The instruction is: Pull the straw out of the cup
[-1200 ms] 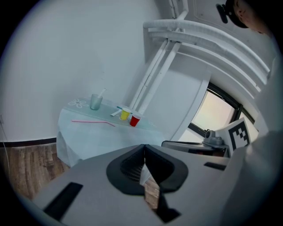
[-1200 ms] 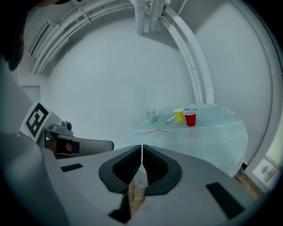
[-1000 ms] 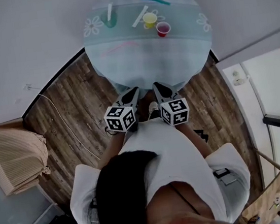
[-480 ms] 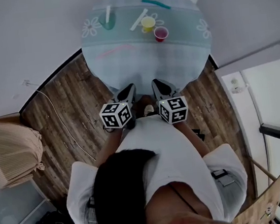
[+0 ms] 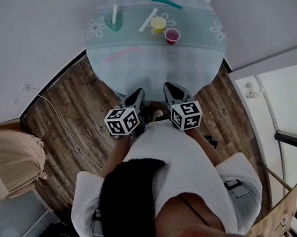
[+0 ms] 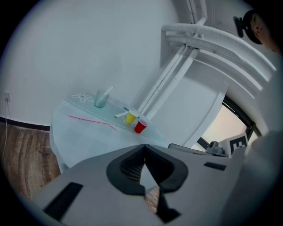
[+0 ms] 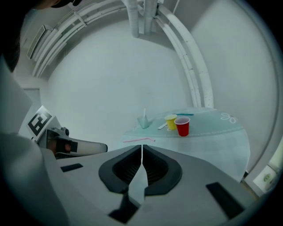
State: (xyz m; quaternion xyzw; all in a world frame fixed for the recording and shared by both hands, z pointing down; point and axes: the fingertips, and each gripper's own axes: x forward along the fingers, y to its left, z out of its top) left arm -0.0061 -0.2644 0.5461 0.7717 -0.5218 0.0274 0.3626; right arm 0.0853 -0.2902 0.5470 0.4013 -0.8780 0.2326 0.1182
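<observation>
We face a round table draped in a pale checked cloth. Our left gripper and right gripper are side by side just short of its near rim, each with jaws pressed together on nothing. At the far left stands the green cup, with the white straw still in it. A yellow cup and a red cup stand to the right. A pink straw lies flat nearer us.

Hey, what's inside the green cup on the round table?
A white straw stands in the green cup, leaning, its top above the rim. The cup's wall covers the straw's lower end. Whether any drink is inside cannot be told.
</observation>
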